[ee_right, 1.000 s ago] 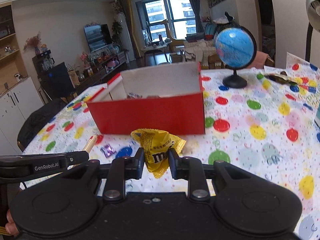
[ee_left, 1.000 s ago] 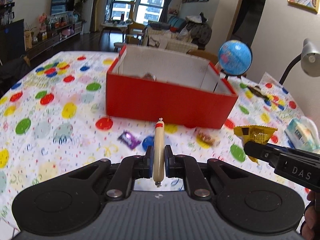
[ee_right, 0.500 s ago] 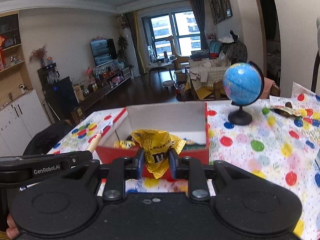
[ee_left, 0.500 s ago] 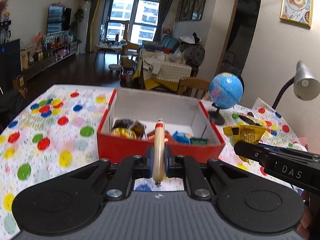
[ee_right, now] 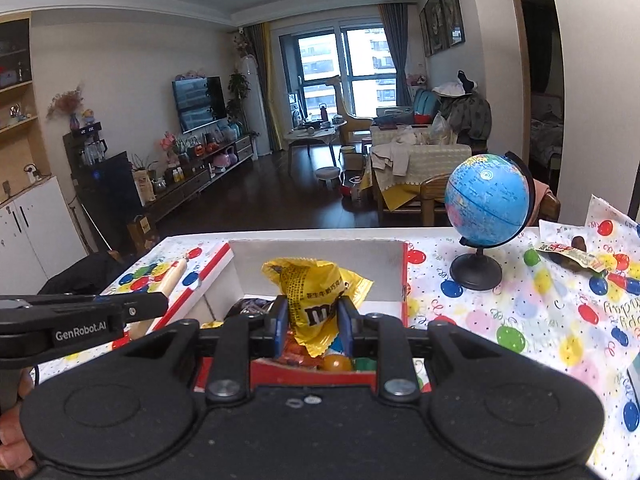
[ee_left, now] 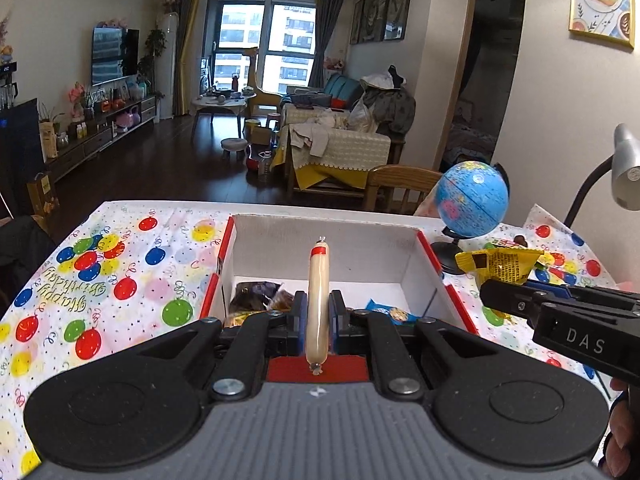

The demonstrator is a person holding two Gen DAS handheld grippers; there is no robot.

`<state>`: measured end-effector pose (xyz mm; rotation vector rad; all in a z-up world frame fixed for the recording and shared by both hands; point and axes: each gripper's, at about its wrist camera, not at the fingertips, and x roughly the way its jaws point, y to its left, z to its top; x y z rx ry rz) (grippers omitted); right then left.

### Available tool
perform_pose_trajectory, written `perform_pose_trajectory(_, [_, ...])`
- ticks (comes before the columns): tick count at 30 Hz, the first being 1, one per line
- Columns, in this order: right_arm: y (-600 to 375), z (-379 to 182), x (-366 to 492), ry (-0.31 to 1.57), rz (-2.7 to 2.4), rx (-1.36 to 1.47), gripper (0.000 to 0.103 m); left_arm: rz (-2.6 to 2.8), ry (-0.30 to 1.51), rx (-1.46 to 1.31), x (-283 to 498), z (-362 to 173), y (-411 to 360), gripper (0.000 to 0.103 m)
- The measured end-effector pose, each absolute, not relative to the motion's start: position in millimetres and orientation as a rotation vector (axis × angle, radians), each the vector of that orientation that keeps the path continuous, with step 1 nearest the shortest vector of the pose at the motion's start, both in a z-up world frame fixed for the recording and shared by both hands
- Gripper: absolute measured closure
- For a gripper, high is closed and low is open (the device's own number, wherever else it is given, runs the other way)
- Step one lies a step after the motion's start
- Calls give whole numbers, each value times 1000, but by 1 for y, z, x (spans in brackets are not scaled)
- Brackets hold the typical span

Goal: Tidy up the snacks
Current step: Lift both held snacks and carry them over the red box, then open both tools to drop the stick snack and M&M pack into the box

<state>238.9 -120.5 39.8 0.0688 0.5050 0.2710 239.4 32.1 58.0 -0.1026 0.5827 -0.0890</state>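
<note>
Both snacks now raised over red box [ee_left: 424, 248]

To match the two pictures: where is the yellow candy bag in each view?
Left wrist view: yellow candy bag at right, beyond the box's right wall.
Right wrist view: centre, between the right tool's fingers, over the box.
Shared landmark: blue globe.

Surface [ee_right: 520, 320] covered by a white cloth printed with coloured balloons and birthday lettering. Red open-topped box [ee_left: 432, 256], white inside, stands on it with snack packets within. Blue globe [ee_right: 486, 200] on a black stand just right of the box. A wrapper [ee_right: 568, 254] lies further right.
</note>
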Motion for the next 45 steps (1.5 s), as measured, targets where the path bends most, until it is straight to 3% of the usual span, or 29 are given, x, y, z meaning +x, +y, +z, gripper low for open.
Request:
perform_pose_trajectory(26, [-102,-31,342,700,238,35,79,6,740,2,355,-8,40,92])
perform_pose_trajectory(45, [-97,-38,344,732,211,12,75,18,802,21,367,-31,38,92])
